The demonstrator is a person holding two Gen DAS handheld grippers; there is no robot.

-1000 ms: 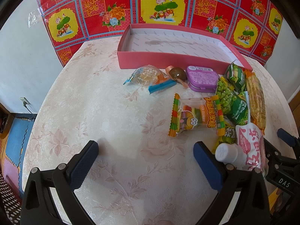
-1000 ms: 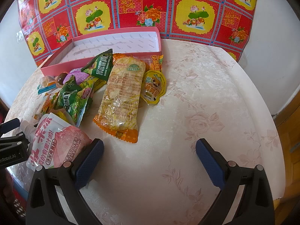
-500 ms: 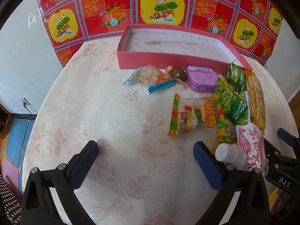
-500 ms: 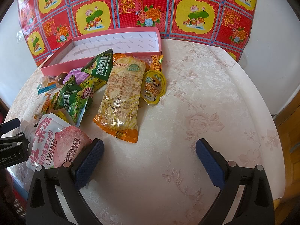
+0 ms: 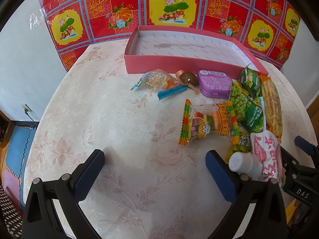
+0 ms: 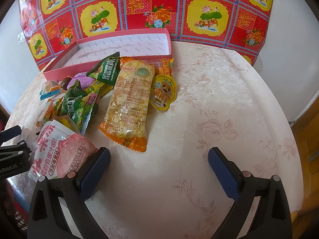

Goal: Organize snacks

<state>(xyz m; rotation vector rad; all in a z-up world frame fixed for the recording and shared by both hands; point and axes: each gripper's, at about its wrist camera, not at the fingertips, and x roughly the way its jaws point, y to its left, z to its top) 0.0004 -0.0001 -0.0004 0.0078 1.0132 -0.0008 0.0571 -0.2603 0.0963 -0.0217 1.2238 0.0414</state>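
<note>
**Snacks loose on the table, tray still empty**

Snacks in assorted wrappers lie clustered on the round table with the cream floral cloth (image 6: pixel 229 103), just in front of the shallow pink cardboard tray (image 5: pixel 179 64), which holds nothing yet. Left gripper (image 5: pixel 155 171) and right gripper (image 6: pixel 158 169) both hover over bare cloth, fingers spread wide, nothing between them.

Handling, as judged: the long orange-edged clear pack of crisp cakes (image 6: pixel 130 103) looks light, crinkly and slippery, its contents brittle; pinch it across the middle of its width, gently. Its long axis runs from the near table edge towards the tray, the upper seam pointing at the tray wall. The pink spouted jelly pouch (image 6: pixel 59 153) is soft and probably the heaviest item; its white cap (image 5: pixel 239 162) points left, towards the left gripper, and the stiff neck offers the surest hold. The purple flat tin (image 5: pixel 215 83) is rigid and smooth, best taken by its long edges. The striped clear gummy packet (image 5: pixel 207 122) lies crosswise, its crimped ends left and right. The green pea packets (image 6: pixel 77 107) are puffy and yield under pressure. The yellow jelly cup (image 6: pixel 163 91) sits touching the long pack's right side.
</note>
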